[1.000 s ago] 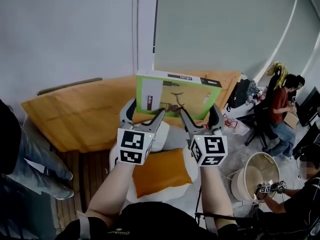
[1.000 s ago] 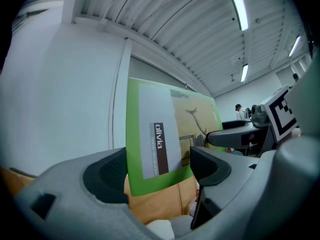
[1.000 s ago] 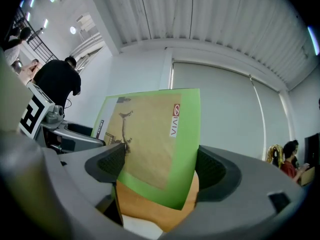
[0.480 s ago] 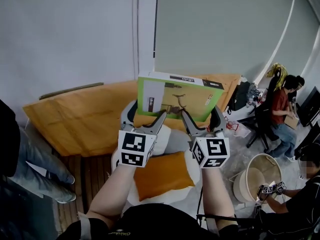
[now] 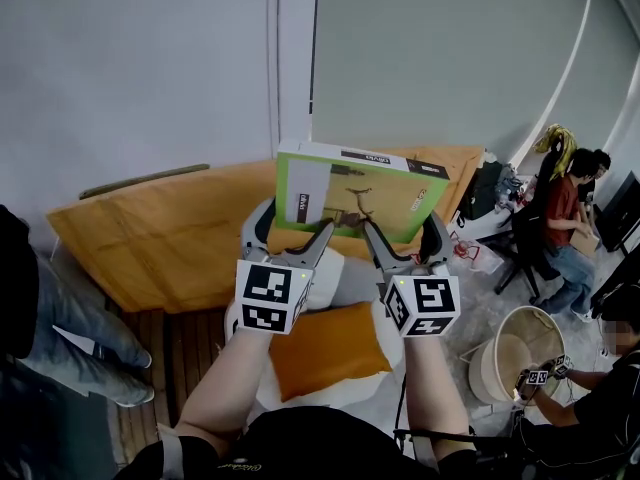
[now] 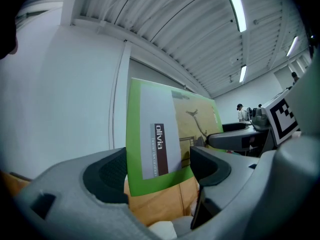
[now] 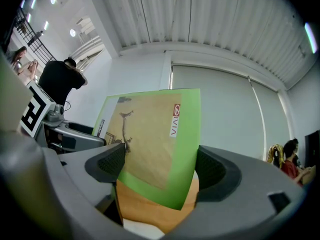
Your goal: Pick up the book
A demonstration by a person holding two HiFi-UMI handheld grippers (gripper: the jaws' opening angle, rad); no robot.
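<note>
Head view: a pale grey wall (image 5: 130, 68) fills the top of the picture, and under it lies a broad orange-brown tabletop (image 5: 170, 228). In front of the tabletop a book (image 5: 360, 193) with a green border and a tan cover stands upright, its long white top edge tilted down to the right. It is held by its lower edge alone, with the tabletop showing behind and below it.

A person in jeans (image 5: 70, 318) stands at the left edge. At the far right another person (image 5: 560, 218) sits on a chair, with a round white bucket (image 5: 505, 343) nearer the camera. An orange cushion (image 5: 325, 348) lies on a white seat just beneath the two forearms.

The left gripper (image 5: 293, 230) grips the book's lower left part and the right gripper (image 5: 400, 230) its lower right part — the two sit side by side, each with its marker cube facing the camera.

In the left gripper view the book (image 6: 165, 134) fills the gap between the dark pads, which press on it from both sides. The word "olivia" runs up a brown strip on the cover.

The right gripper view shows the same — the book (image 7: 155, 139) sits between the jaws, both pads against it.
</note>
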